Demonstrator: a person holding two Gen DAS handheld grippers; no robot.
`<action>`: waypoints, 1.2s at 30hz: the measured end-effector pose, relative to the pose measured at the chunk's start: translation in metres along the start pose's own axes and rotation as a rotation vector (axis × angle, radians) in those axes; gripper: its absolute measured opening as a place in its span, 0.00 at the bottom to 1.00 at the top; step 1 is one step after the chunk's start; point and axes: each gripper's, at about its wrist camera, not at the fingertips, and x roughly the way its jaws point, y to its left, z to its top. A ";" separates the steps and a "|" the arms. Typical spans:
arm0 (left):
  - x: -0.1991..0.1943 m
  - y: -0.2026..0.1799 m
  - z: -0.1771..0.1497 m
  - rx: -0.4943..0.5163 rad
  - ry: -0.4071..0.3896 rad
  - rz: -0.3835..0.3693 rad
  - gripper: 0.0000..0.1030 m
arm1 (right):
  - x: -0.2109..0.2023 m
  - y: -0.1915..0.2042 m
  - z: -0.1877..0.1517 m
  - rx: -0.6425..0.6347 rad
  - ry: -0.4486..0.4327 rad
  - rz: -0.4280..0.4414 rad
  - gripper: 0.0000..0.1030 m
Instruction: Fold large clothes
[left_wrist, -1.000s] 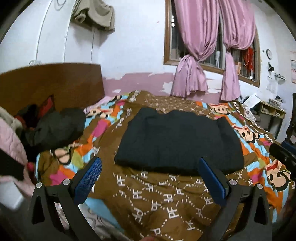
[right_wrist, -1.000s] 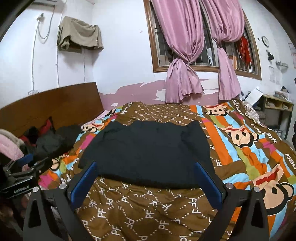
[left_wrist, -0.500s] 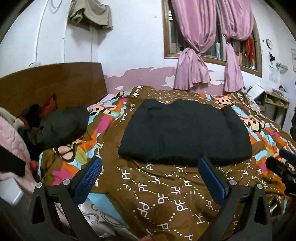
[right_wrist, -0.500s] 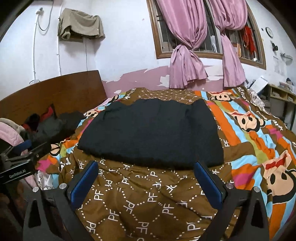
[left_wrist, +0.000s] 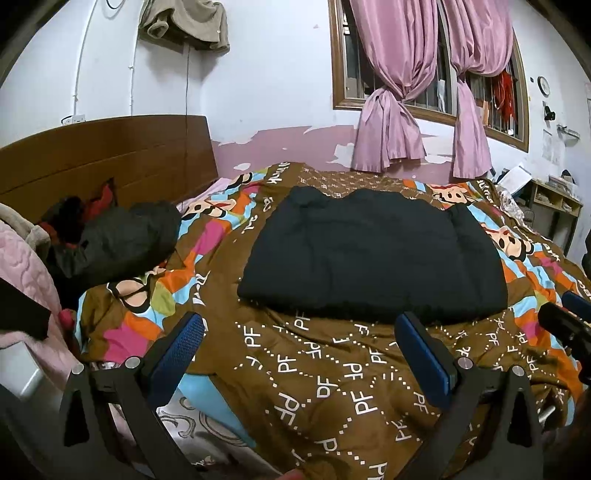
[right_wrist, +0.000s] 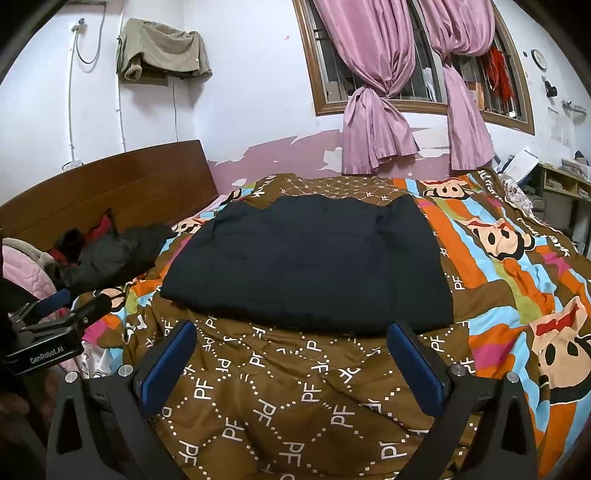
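Observation:
A large dark garment (left_wrist: 373, 254) lies folded flat in a rough rectangle on the patterned bedspread (left_wrist: 325, 376); it also shows in the right wrist view (right_wrist: 310, 262). My left gripper (left_wrist: 299, 347) is open and empty, held back from the garment's near edge. My right gripper (right_wrist: 291, 354) is open and empty, also short of the near edge. The left gripper shows at the left edge of the right wrist view (right_wrist: 51, 325); the right gripper's tip shows at the right edge of the left wrist view (left_wrist: 565, 325).
A heap of dark and red clothes (left_wrist: 110, 236) and a pink quilted item (left_wrist: 26, 280) lie at the left by the wooden headboard (left_wrist: 103, 155). Pink curtains (left_wrist: 391, 110) hang at the window behind. A shelf (left_wrist: 554, 203) stands at far right.
Both grippers have drawn back from the garment toward the foot of the bed, so more bedspread shows in front. The garment has not moved. Both stay open.

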 end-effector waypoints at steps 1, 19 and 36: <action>0.000 0.000 0.000 0.001 0.000 0.000 0.99 | 0.000 0.000 0.000 0.002 -0.001 0.002 1.00; 0.001 0.002 -0.003 -0.012 0.008 -0.016 0.99 | 0.000 0.005 0.002 0.016 0.000 0.007 1.00; 0.002 0.001 -0.005 -0.032 0.021 -0.013 0.99 | 0.000 0.004 0.002 0.025 -0.003 0.004 1.00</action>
